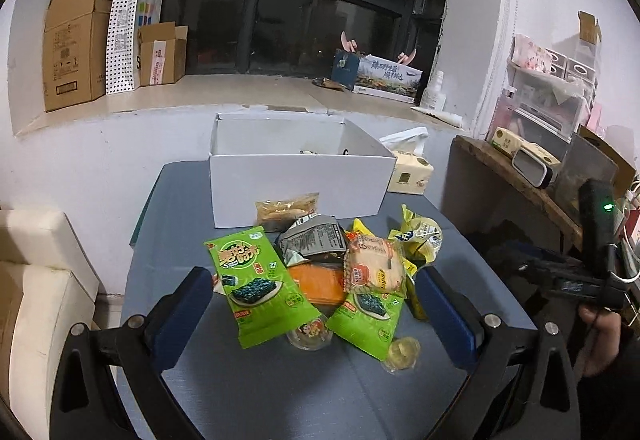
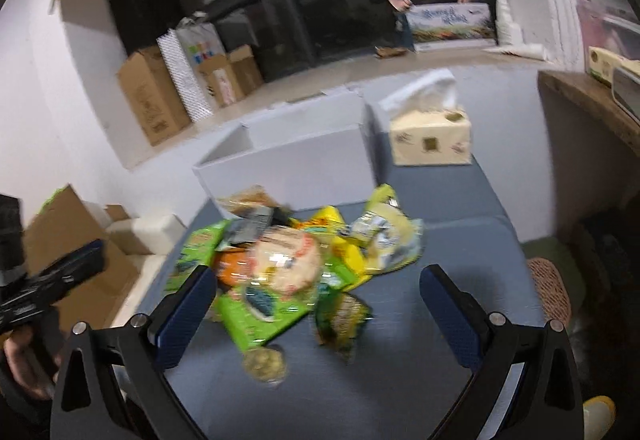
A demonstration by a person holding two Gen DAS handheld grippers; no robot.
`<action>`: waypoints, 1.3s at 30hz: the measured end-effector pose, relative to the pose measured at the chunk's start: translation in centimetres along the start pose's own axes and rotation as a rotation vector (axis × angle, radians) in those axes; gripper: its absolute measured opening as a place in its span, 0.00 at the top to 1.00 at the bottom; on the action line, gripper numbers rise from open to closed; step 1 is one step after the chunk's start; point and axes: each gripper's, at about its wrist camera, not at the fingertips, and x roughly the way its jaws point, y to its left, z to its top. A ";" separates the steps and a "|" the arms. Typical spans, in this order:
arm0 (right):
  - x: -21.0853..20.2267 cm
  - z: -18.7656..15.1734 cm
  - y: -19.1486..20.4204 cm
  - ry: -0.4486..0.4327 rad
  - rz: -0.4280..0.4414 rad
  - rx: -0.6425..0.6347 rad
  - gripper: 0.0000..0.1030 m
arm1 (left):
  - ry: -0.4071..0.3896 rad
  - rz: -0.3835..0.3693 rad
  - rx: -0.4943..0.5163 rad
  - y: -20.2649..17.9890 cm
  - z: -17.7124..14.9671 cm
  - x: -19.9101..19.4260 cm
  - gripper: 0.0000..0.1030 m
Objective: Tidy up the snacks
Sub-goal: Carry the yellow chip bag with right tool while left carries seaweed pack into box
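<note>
A pile of snack packets lies on the blue table in front of an open white box. It holds two green seaweed packs, a round rice cracker pack, a grey pack, an orange pack, yellow packs and a brown pack. My left gripper is open over the pile, holding nothing. My right gripper is open over the same pile, near the white box. The right wrist view is blurred.
A tissue box stands right of the white box, also in the right wrist view. Cardboard boxes sit on the window ledge. A wooden side table with clutter stands at the right. A cream sofa is at the left.
</note>
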 end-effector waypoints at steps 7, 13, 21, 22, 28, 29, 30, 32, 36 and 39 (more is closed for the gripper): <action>4.7 0.7 -1.3 0.099 -0.047 -0.026 0.00 | -0.006 -0.003 -0.002 0.3 -0.2 -0.5 0.00; 8.9 2.5 -3.3 0.172 -0.079 0.053 0.00 | 0.010 -0.006 -0.014 0.5 -0.8 -0.2 0.00; 14.1 3.6 -5.4 0.245 -0.146 0.100 0.00 | 0.039 -0.008 -0.029 0.9 -1.6 0.7 0.00; 14.5 3.5 -5.3 0.243 -0.151 0.076 0.00 | 0.040 -0.007 -0.030 0.9 -1.7 0.7 0.00; 15.4 3.2 -5.1 0.253 -0.101 0.088 0.37 | 0.053 -0.004 -0.050 1.2 -1.9 1.1 0.00; 15.1 3.2 -4.8 0.245 -0.097 0.071 0.41 | 0.051 -0.005 -0.051 1.3 -2.0 1.1 0.00; 14.9 3.2 -4.7 0.244 -0.084 0.069 0.43 | 0.049 -0.005 -0.054 1.4 -2.0 1.0 0.00; 13.8 3.4 -4.4 0.216 -0.058 0.075 0.43 | 0.048 -0.004 -0.063 1.8 -1.9 1.1 0.00; 9.8 3.7 -3.6 0.128 -0.027 0.053 0.44 | 0.061 -0.003 -0.093 2.8 -1.4 2.1 0.00; 6.4 3.6 -2.9 0.067 0.006 0.053 0.44 | 0.104 0.023 -0.115 3.7 -0.7 4.4 0.00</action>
